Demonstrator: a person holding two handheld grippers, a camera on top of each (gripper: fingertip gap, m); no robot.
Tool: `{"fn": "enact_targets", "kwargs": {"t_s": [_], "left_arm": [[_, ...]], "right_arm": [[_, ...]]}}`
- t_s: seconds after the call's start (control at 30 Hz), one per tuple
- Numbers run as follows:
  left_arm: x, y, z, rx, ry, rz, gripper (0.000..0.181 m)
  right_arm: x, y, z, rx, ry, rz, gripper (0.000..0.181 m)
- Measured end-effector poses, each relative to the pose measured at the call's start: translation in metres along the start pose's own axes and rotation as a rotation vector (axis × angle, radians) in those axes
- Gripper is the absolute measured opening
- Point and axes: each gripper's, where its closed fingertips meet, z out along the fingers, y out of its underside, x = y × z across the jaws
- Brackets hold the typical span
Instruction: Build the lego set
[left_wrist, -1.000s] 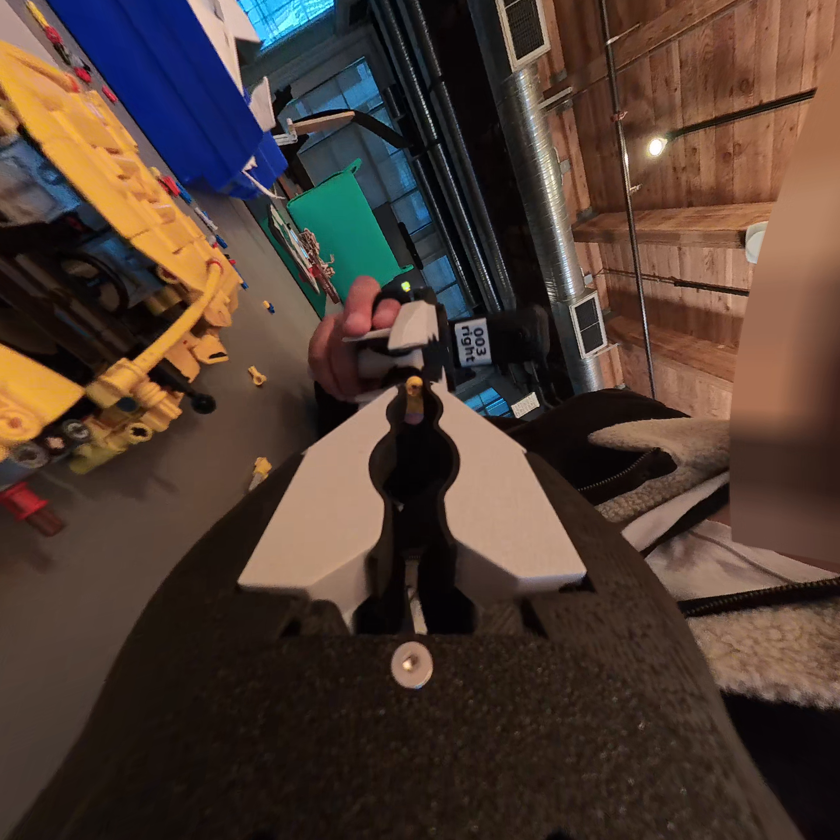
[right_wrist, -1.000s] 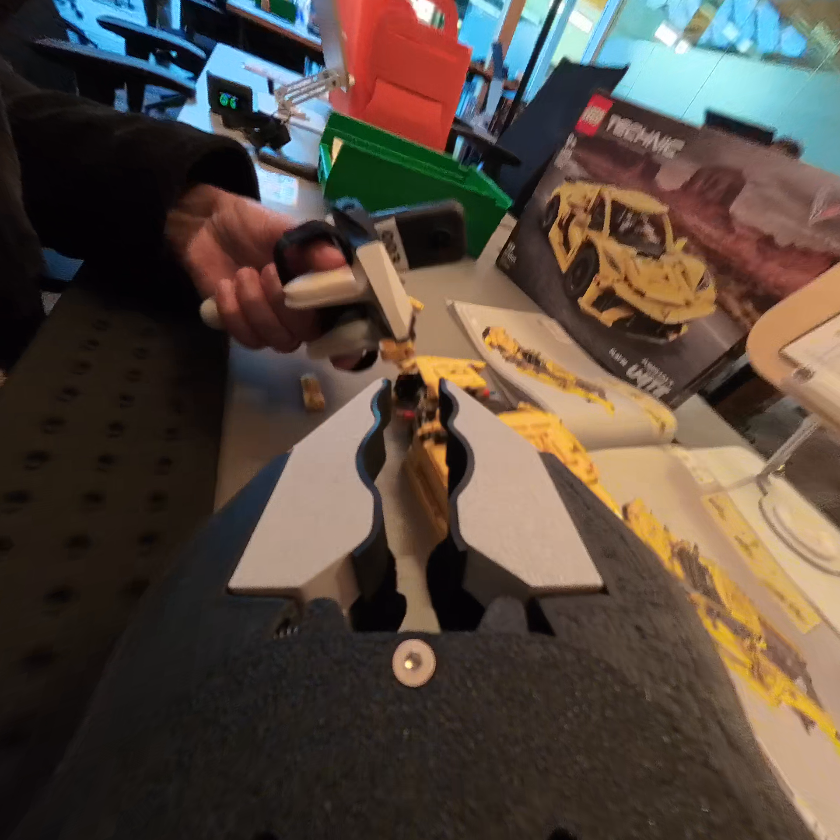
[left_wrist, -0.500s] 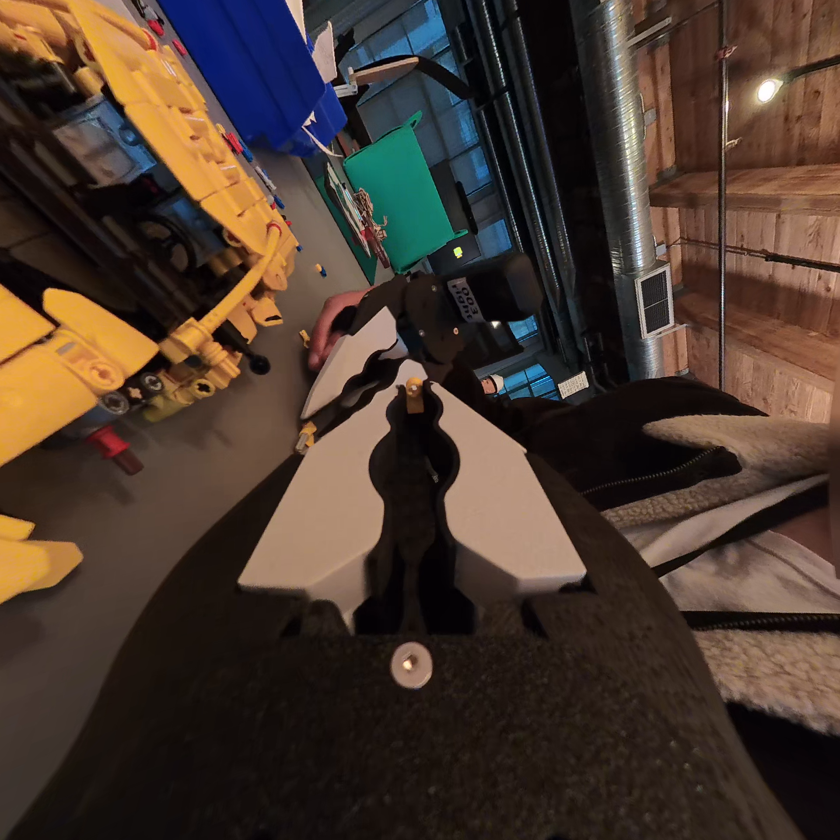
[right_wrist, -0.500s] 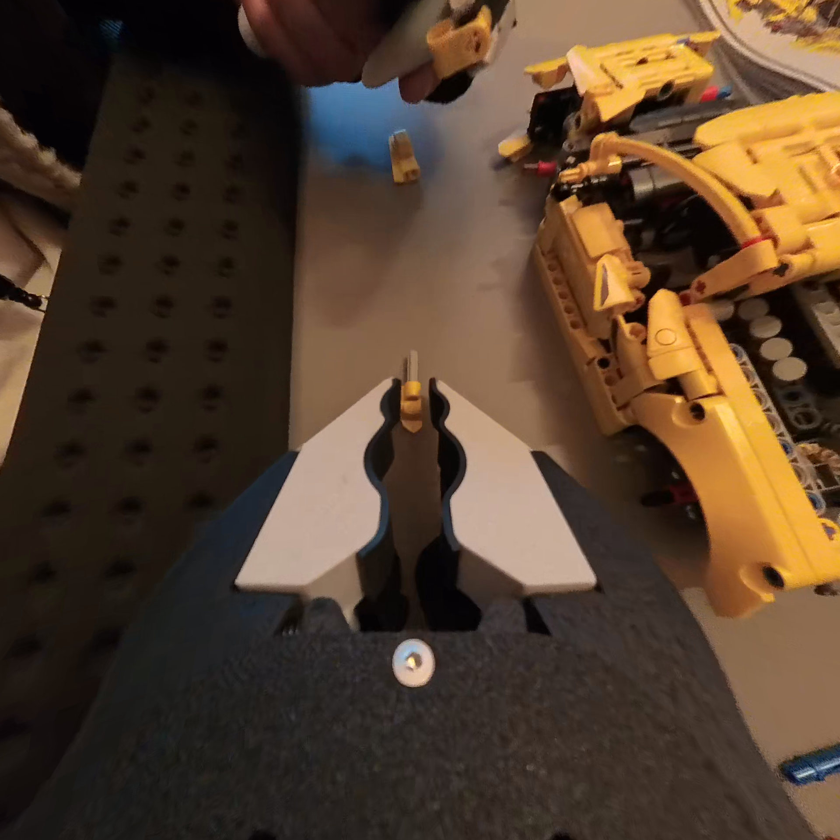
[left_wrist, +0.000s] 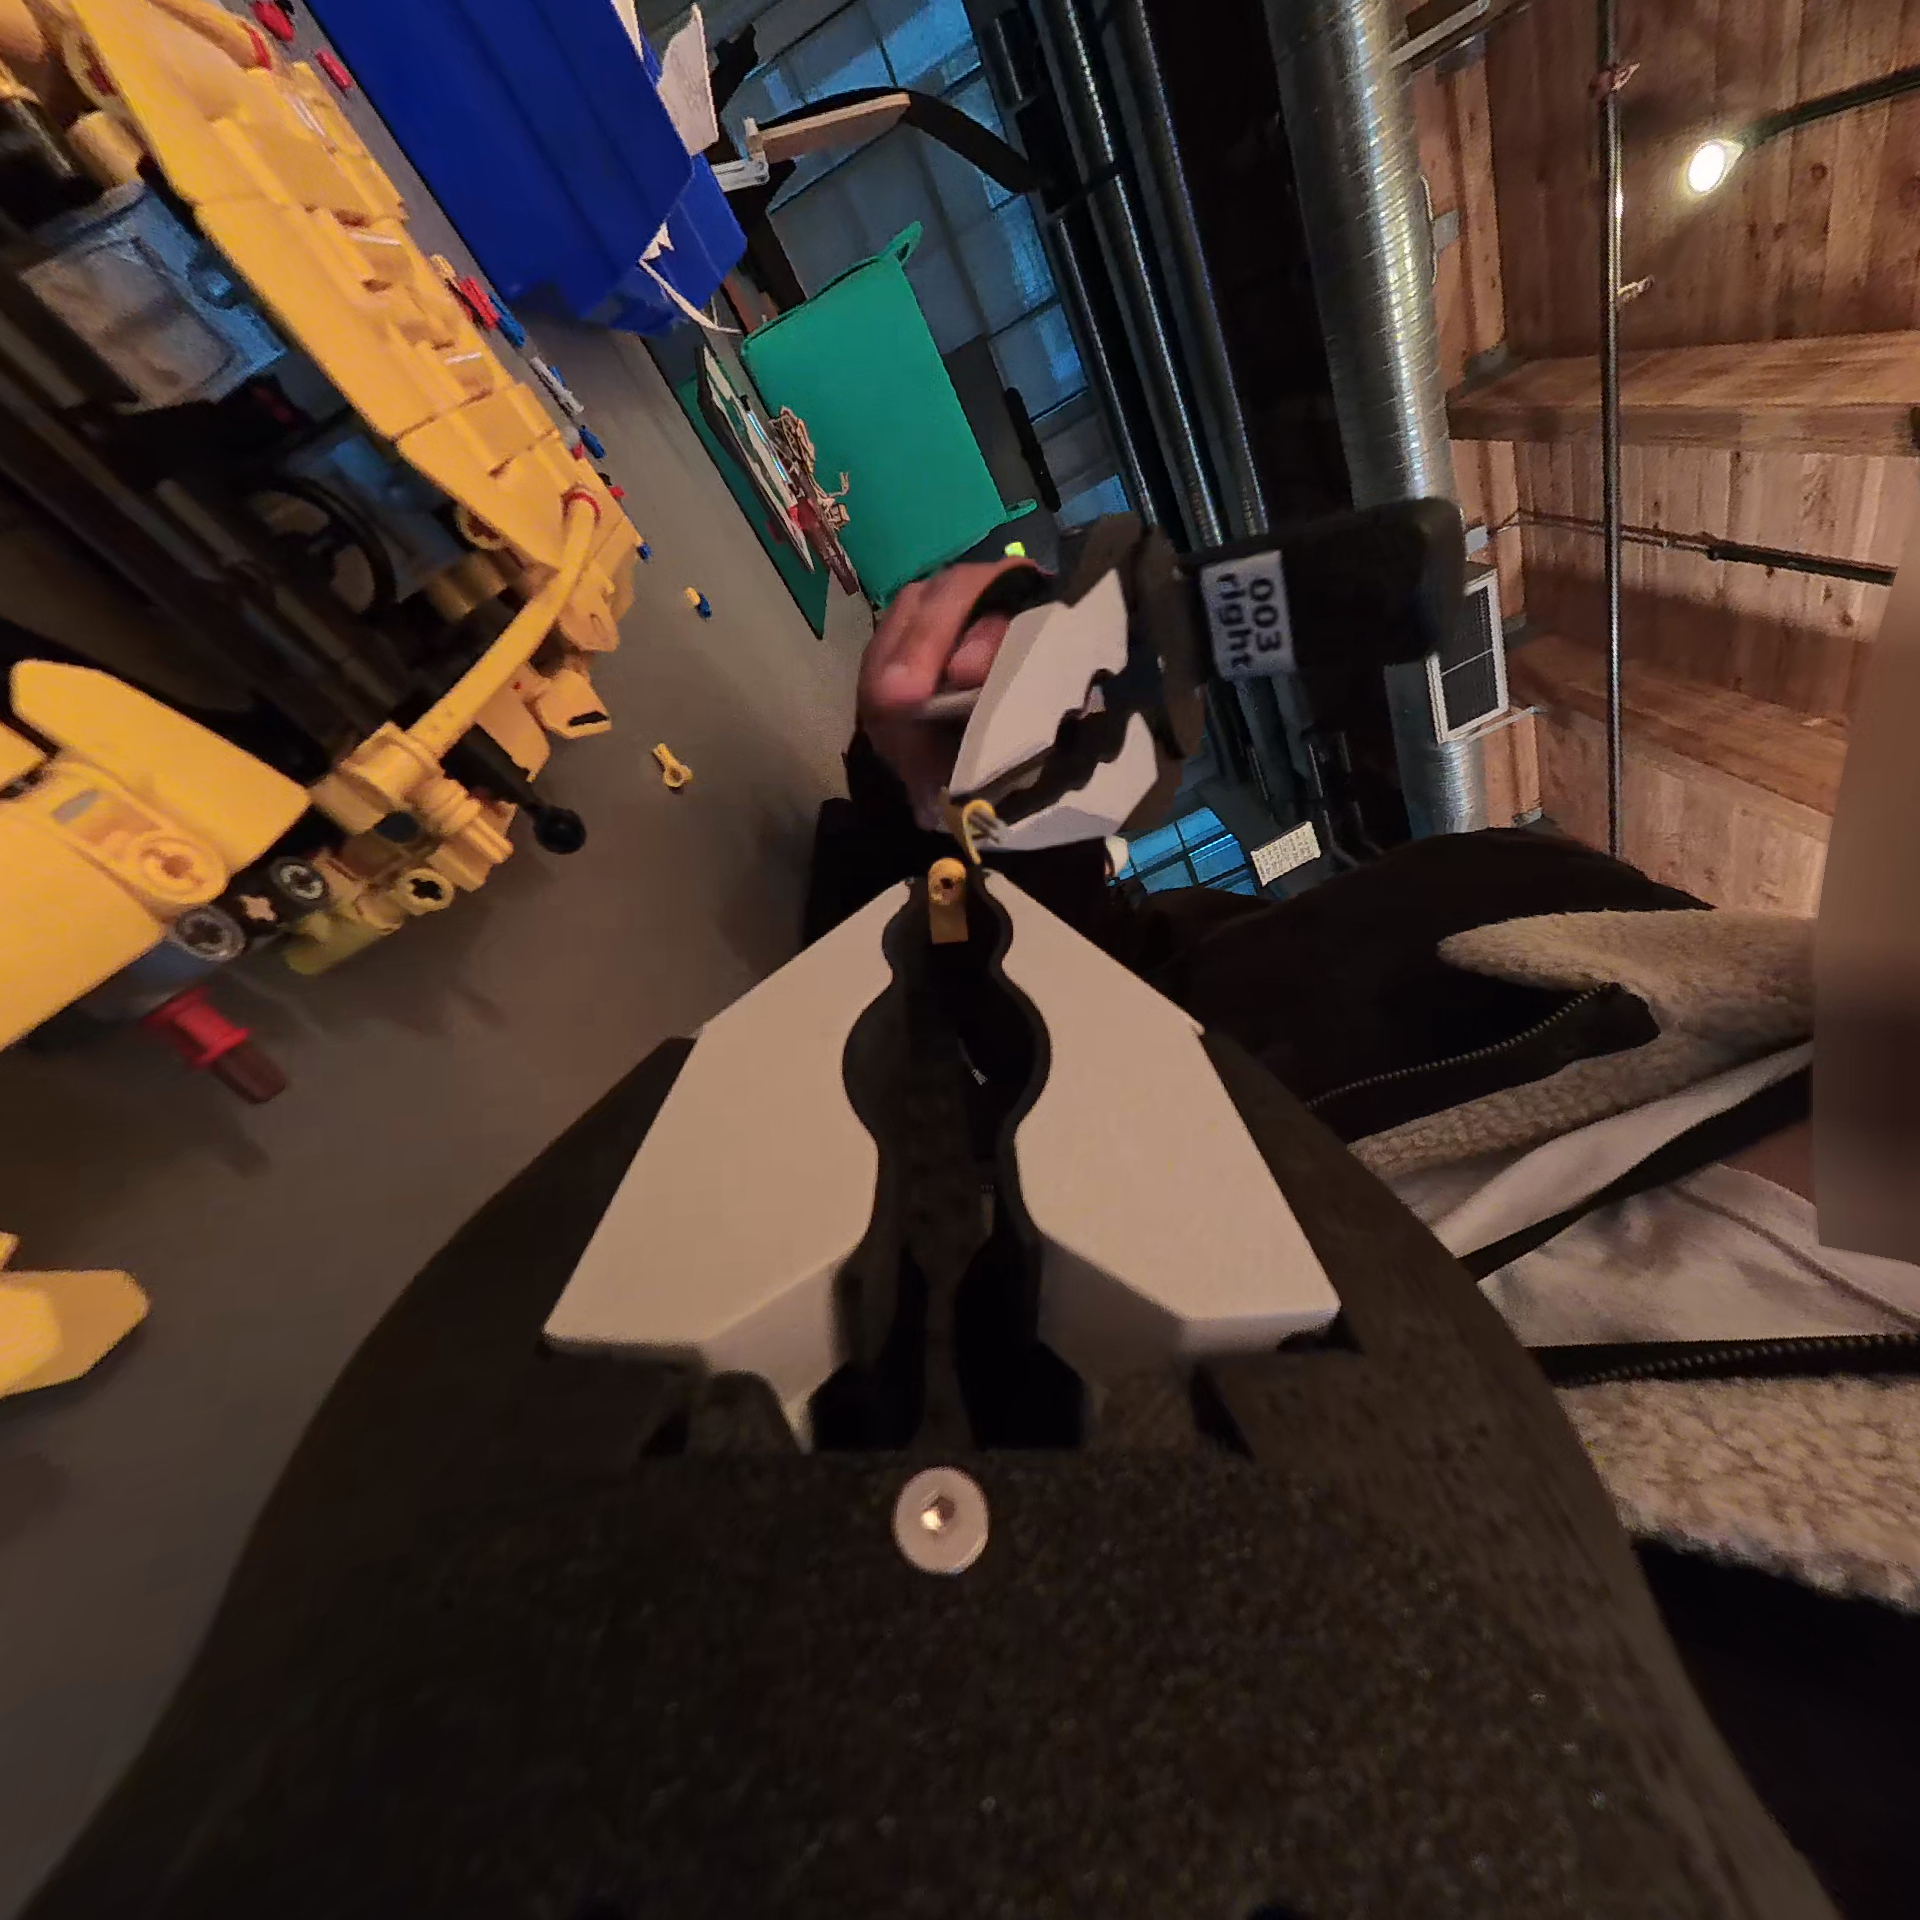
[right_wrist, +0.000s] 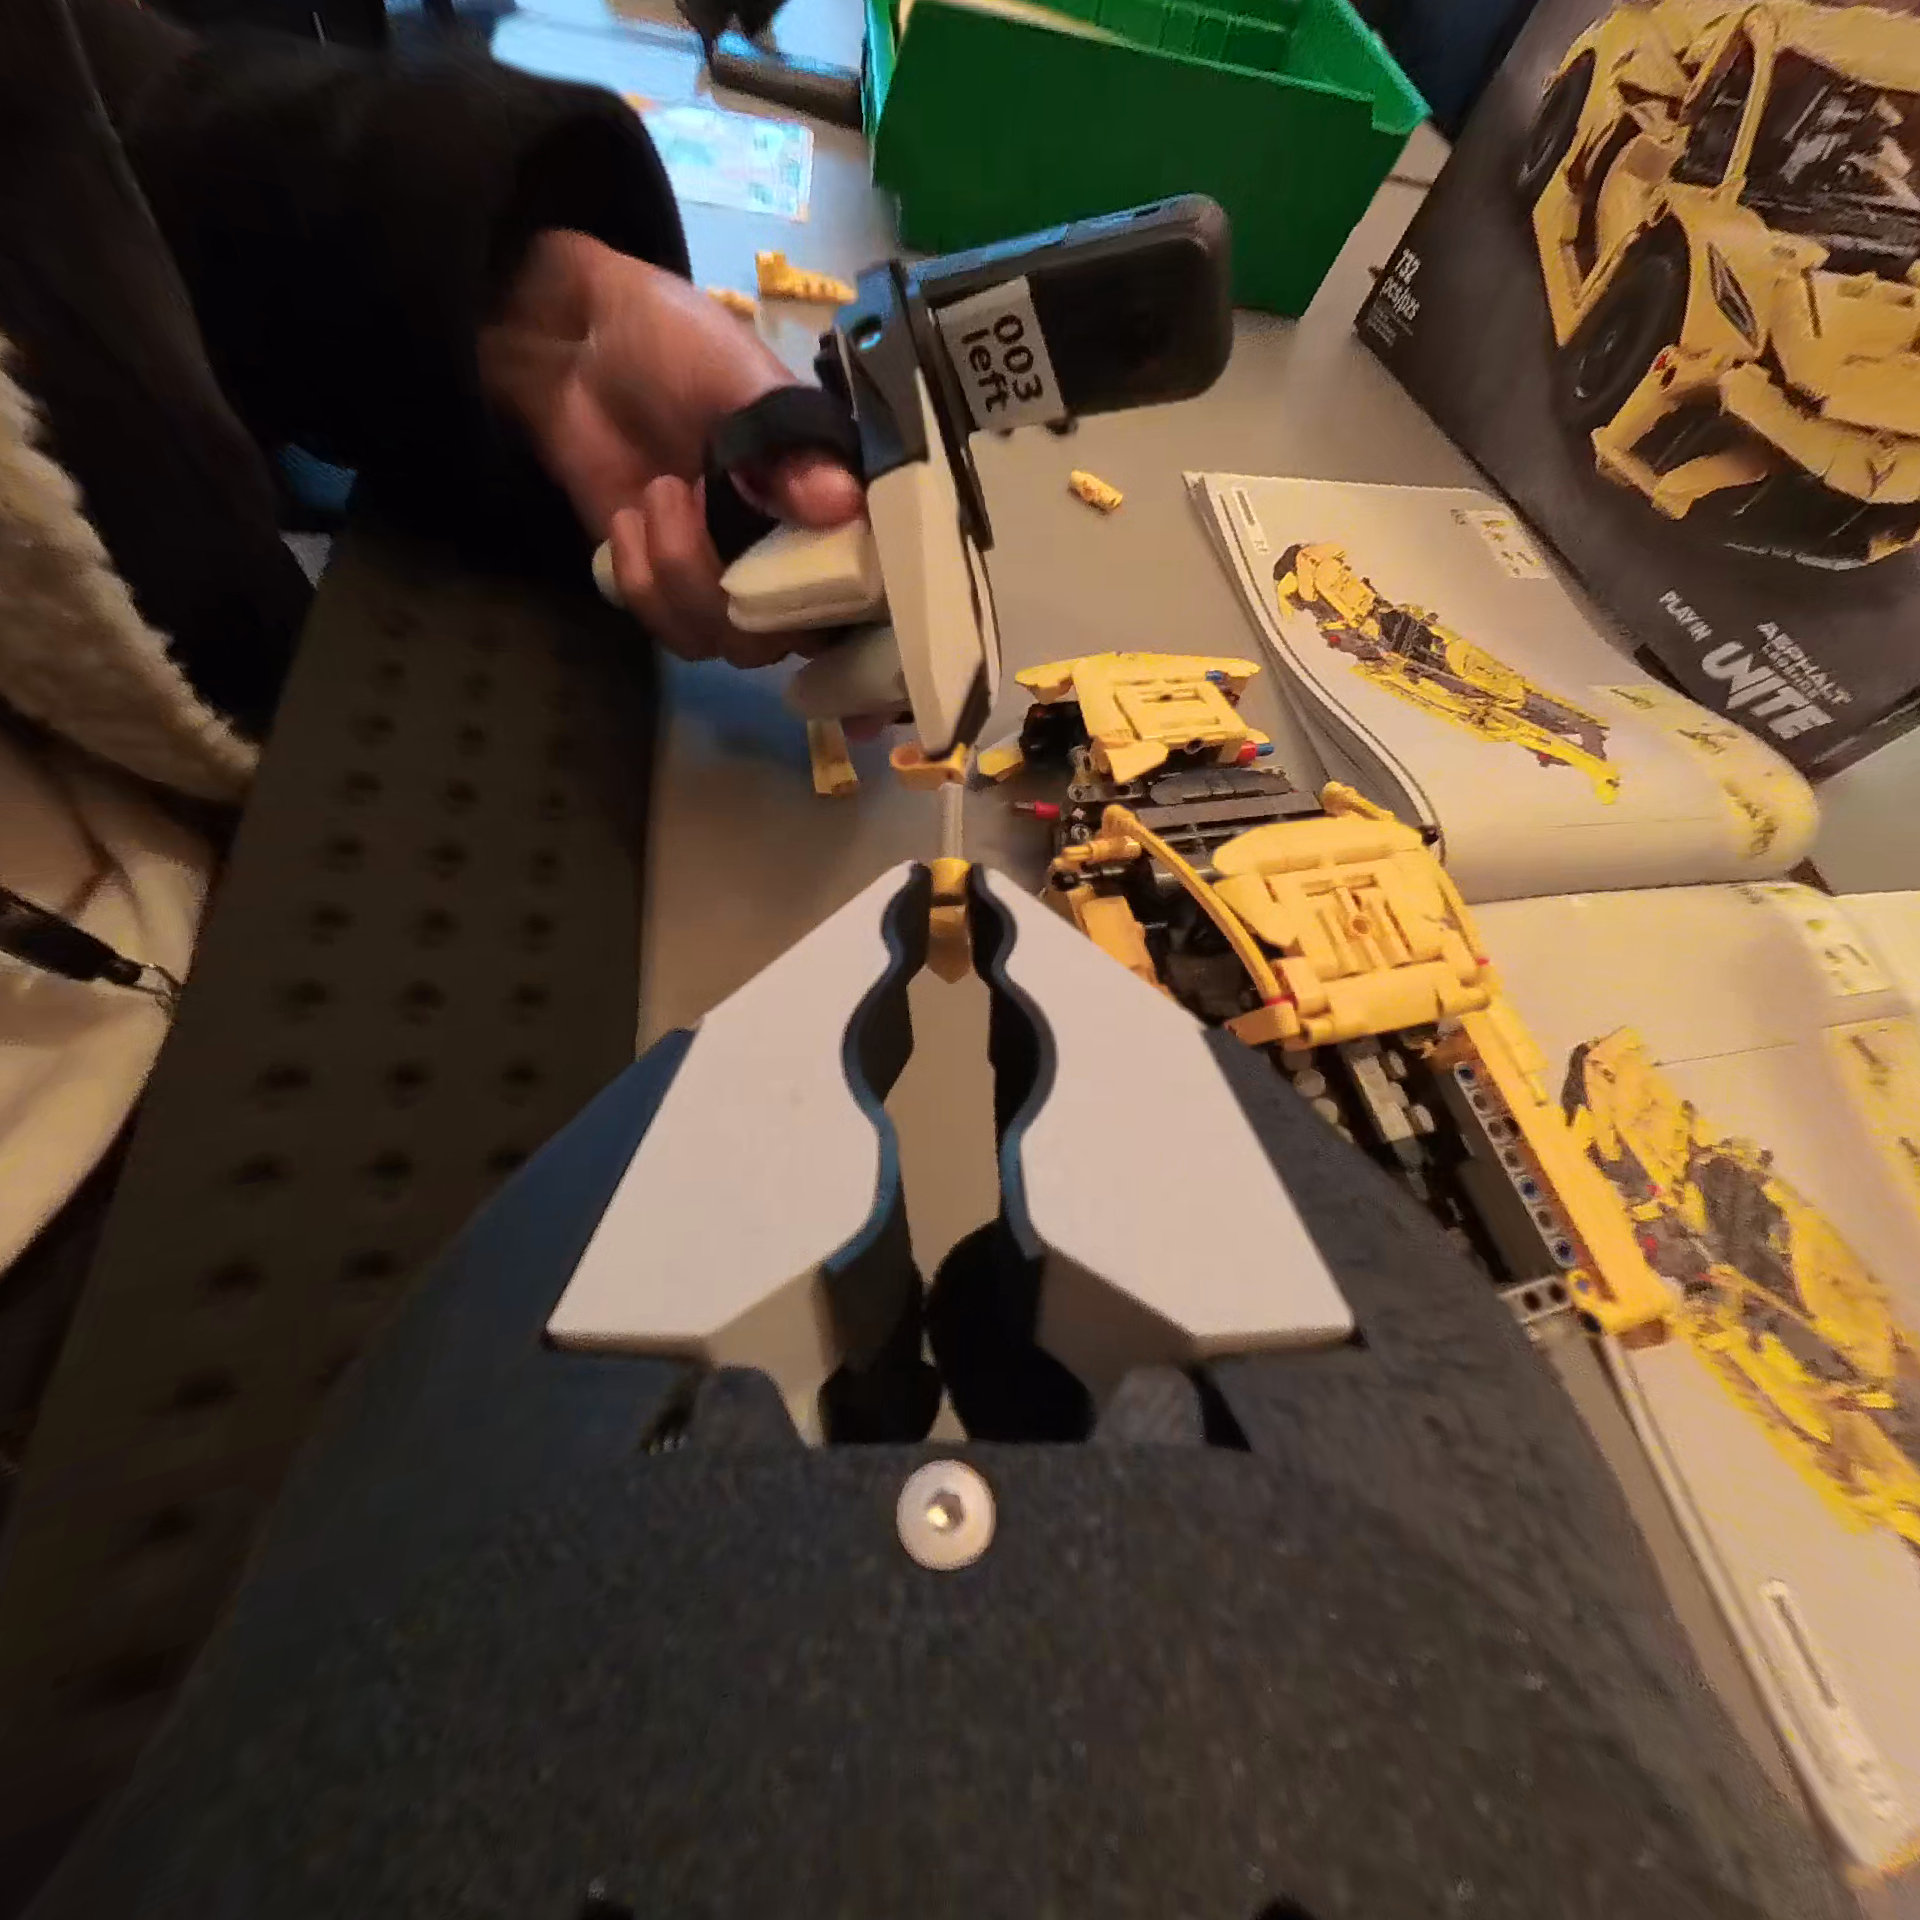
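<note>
- On the left of the right wrist view, a black perforated panel (right_wrist: 343, 935) beside a dark sleeve (right_wrist: 312, 208) and a hand (right_wrist: 644, 436).
- Left gripper (right_wrist: 940, 750) held by that hand, angled down, fingers closed tight on a small yellow connector (right_wrist: 928, 767).
- Centre: right gripper (right_wrist: 948, 883) with tips pinched on another yellow piece (right_wrist: 948, 914); a thin grey axle (right_wrist: 951, 816) sticking out of it toward the connector, tip almost touching.
- Right of centre: part-built yellow lego car (right_wrist: 1320, 935) resting on the grey table (right_wrist: 1122, 582), near both grippers.
- Further right: open instruction booklet (right_wrist: 1475, 675), then the set's box (right_wrist: 1714, 312); green bin (right_wrist: 1091, 156) behind.
- Loose yellow pieces (right_wrist: 1096, 488) scattered on the table.
</note>
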Motion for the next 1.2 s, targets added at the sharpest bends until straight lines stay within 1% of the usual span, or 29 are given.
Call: {"fn": "enact_targets", "kwargs": {"t_s": [0.1, 0.23, 0.33, 0.53, 0.7, 0.77, 0.83, 0.97, 1.03, 1.13, 1.2], "left_arm": [[-0.001, 0.000, 0.000, -0.003, -0.006, 0.006, 0.007], [-0.002, 0.004, 0.002, -0.022, -0.020, 0.033, 0.007], [-0.005, 0.005, 0.002, -0.031, -0.047, 0.052, 0.007], [-0.009, 0.005, 0.002, -0.039, -0.099, 0.097, 0.007], [-0.012, 0.004, 0.001, -0.040, -0.134, 0.125, 0.007], [-0.016, 0.006, 0.002, -0.052, -0.166, 0.146, 0.007], [-0.015, 0.007, 0.001, -0.058, -0.167, 0.154, 0.007], [-0.008, 0.007, 0.002, -0.055, -0.112, 0.135, 0.007], [-0.006, 0.008, 0.003, -0.051, -0.089, 0.119, 0.007], [0.001, 0.007, 0.003, -0.037, -0.019, 0.068, 0.007], [-0.003, 0.009, 0.004, -0.052, -0.047, 0.078, 0.007]], "right_arm": [[-0.003, 0.000, 0.006, -0.048, 0.018, -0.061, 0.007], [-0.004, 0.010, 0.014, -0.107, 0.001, -0.043, 0.008], [-0.005, 0.010, 0.015, -0.117, -0.013, -0.033, 0.007], [-0.003, 0.013, 0.017, -0.180, 0.002, -0.038, 0.007], [0.000, 0.014, 0.020, -0.198, 0.022, -0.021, 0.007], [0.000, 0.019, 0.024, -0.229, 0.026, -0.012, 0.007], [-0.002, 0.017, 0.024, -0.212, 0.021, -0.022, 0.007], [-0.004, 0.011, 0.021, -0.150, -0.019, 0.022, 0.007], [-0.005, 0.011, 0.021, -0.148, -0.033, 0.025, 0.007], [-0.007, 0.006, 0.020, -0.099, -0.057, 0.043, 0.007], [-0.007, 0.012, 0.022, -0.115, -0.062, 0.046, 0.007]]}}
